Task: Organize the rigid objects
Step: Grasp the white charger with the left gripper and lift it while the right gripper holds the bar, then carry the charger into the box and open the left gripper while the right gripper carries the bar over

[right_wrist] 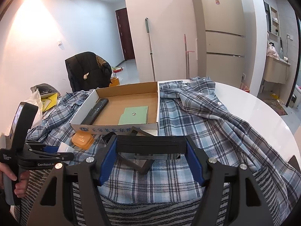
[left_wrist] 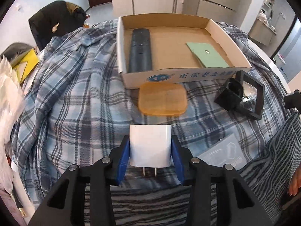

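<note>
While my left tool (left_wrist: 150, 146) pinches a white charger (left_wrist: 150, 143) by its flat sides, prongs toward me, my right tool (right_wrist: 151, 146) clamps a black frame (right_wrist: 148, 146).

Judged light, stiff and slick; hold the broad faces. Ahead lies the cardboard box (left_wrist: 225, 35).

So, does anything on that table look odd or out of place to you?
The covering is odd: a crumpled plaid shirt is spread under everything, buttons showing. The cardboard box holds only a remote and a green card; the amber case and a black frame lie outside it. Nothing looks spilled or broken.
</note>
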The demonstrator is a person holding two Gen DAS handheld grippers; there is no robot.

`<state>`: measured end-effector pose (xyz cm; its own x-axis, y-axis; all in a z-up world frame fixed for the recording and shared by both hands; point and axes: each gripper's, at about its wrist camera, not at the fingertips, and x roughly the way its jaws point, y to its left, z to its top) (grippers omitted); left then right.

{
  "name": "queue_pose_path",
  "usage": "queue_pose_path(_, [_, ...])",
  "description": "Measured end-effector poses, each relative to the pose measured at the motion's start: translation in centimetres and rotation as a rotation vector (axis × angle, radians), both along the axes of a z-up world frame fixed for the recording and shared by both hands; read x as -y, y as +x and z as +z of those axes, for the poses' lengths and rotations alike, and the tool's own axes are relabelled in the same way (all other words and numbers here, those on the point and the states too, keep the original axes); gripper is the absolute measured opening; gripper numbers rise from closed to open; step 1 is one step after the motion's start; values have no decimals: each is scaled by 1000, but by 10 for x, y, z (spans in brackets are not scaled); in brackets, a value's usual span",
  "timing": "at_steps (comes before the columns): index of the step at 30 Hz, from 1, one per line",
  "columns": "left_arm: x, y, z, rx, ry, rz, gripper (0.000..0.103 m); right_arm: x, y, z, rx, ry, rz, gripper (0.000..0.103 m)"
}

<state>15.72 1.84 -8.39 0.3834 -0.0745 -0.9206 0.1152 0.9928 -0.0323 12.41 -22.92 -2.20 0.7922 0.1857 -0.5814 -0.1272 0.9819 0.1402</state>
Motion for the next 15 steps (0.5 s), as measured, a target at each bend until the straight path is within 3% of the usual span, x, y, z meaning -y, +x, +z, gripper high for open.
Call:
queue_pose_path(3, [-12,1,2,5,-21,34,44,1,3,-2,-10,-1,-2,67])
queue_pose_path(11, [-18,8,-5,7,77,47,44,2,9,-9,-52,7,4,67])
queue_pose_path(15, [-22,12,-6,10,91,60,44,2,9,-10,-54,6,-2,67])
